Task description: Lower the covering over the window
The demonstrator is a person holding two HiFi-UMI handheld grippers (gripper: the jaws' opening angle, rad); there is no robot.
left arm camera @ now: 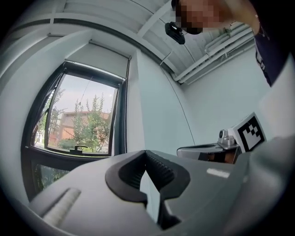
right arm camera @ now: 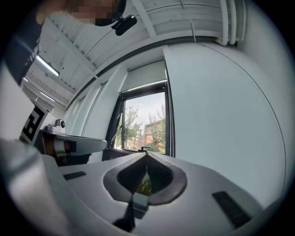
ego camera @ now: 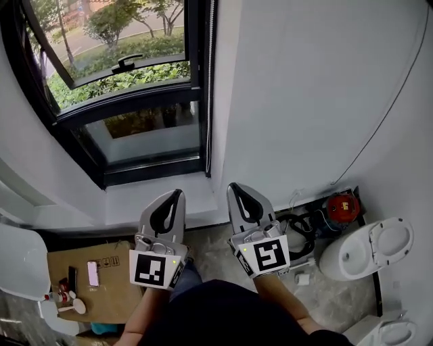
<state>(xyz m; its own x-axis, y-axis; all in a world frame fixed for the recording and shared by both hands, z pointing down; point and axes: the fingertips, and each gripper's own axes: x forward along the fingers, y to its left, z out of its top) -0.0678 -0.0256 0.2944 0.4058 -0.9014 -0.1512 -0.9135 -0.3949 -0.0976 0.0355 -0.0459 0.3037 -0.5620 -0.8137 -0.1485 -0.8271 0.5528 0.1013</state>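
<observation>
Grey left gripper (ego camera: pixel 177 194) & right gripper (ego camera: pixel 234 186) both sit clamped shut, empty, w/ white fabric roller blind (right arm camera: pixel 146 73) rolled up high ahead of them; unopened, they'd prob bump its thin cord (ego camera: pixel 209 88), not catch it.

The head view looks steeply down from above the person's forearms onto the left gripper (ego camera: pixel 177 192), the right gripper (ego camera: pixel 233 186), the sill (ego camera: pixel 125 199) and the floor (ego camera: pixel 216 257). Each gripper view sits close behind its own fingers (left arm camera: pixel 161 168), tilted slightly upward toward the ceiling (left arm camera: pixel 115 14) (the other gripper edges in at the side). All three views share the window (ego camera: pixel 128 101) and the white wall (ego camera: pixel 304 88) beside it.
</observation>
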